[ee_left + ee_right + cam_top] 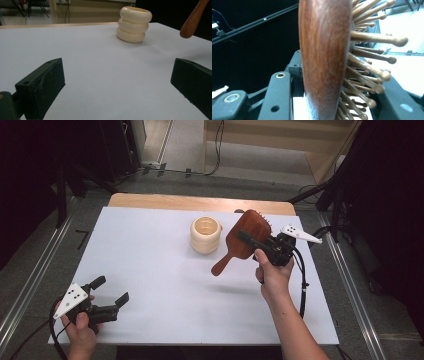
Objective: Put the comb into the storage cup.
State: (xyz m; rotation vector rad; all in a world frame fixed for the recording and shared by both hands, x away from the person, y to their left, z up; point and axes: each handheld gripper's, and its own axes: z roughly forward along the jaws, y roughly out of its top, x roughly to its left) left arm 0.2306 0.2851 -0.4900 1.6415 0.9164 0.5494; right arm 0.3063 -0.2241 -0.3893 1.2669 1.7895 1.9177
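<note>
Hairbrush lifted above white tabletop; dark room

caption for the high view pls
Right gripper lifts a wooden hairbrush beside a cream holder; left gripper rests open.

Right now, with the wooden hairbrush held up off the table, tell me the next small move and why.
Probably carry the wooden hairbrush left toward the cream ringed cup, handle down. The right gripper is shut on the brush head, with the handle hanging lower left near the cup, which stands open and upright. The left gripper rests open on the white table, well short of both.
</note>
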